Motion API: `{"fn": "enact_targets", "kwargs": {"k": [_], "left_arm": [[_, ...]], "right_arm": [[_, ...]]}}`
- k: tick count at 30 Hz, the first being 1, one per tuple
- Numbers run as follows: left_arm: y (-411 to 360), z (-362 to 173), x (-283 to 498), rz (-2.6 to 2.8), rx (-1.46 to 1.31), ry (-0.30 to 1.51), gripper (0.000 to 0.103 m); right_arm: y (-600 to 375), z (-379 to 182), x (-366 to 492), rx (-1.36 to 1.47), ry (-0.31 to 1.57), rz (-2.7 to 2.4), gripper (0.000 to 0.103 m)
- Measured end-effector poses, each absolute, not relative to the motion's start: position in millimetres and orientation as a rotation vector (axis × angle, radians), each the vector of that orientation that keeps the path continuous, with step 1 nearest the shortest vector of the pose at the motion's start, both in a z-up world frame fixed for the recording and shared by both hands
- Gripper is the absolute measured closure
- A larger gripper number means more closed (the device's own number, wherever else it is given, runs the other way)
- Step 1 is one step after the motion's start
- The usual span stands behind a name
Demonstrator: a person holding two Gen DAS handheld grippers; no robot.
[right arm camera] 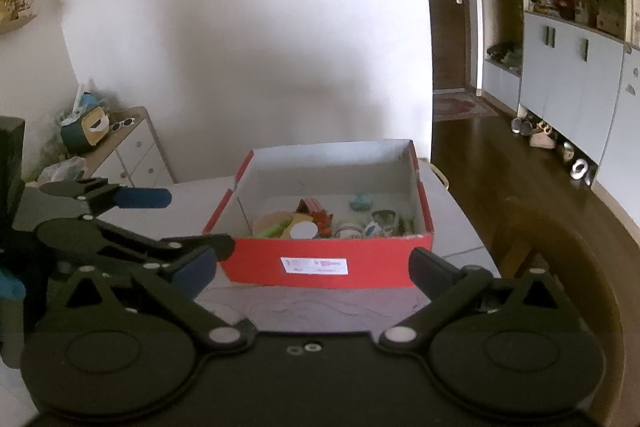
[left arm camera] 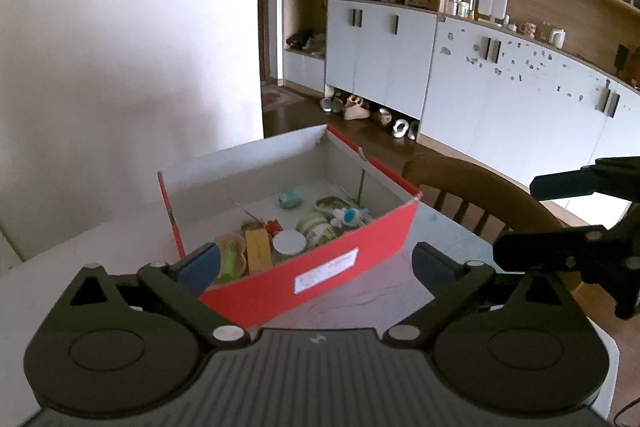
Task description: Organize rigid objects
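Observation:
A red cardboard box [left arm camera: 320, 275] with a white label stands on the grey table; it also shows in the right wrist view [right arm camera: 328, 265]. Inside lie several small items: a white round lid [left arm camera: 289, 242], a yellow block [left arm camera: 258, 255], a green tube [left arm camera: 231, 259], a teal toy [left arm camera: 291, 199], tape rolls [right arm camera: 348, 229]. My left gripper [left arm camera: 316, 263] is open and empty, just before the box's near wall. My right gripper [right arm camera: 314, 267] is open and empty, also before the box. Each gripper shows in the other's view: the right one [left arm camera: 516, 215], the left one [right arm camera: 188, 223].
A wooden chair [left arm camera: 472, 195] stands at the table's right side. A white wall is behind the table. A small dresser [right arm camera: 132, 147] with clutter stands at the left. Cabinets and shelves [left arm camera: 500, 75] line the far right wall, with shoes on the floor.

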State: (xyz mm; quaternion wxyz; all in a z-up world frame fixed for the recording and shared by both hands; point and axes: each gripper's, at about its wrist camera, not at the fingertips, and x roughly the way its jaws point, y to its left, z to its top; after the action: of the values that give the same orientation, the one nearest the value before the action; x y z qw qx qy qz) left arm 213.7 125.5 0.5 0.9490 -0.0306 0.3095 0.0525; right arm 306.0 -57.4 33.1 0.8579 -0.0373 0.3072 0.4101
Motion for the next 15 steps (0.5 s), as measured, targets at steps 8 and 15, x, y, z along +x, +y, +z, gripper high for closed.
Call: {"fn": "enact_targets", "kwargs": {"k": [8,15], "left_arm": [[112.2,-1.3,198.3,0.077,-0.068,0.612,0.001],[101.8,1.5,191.0,0.04,-0.068,0.586,0.001]], "right_arm": [[-71.8,35.4,292.3,-0.085,0.61,0.859,0.0],[-80.9,37.2,282.6,-0.088,0.583,0.845,0.0]]}}
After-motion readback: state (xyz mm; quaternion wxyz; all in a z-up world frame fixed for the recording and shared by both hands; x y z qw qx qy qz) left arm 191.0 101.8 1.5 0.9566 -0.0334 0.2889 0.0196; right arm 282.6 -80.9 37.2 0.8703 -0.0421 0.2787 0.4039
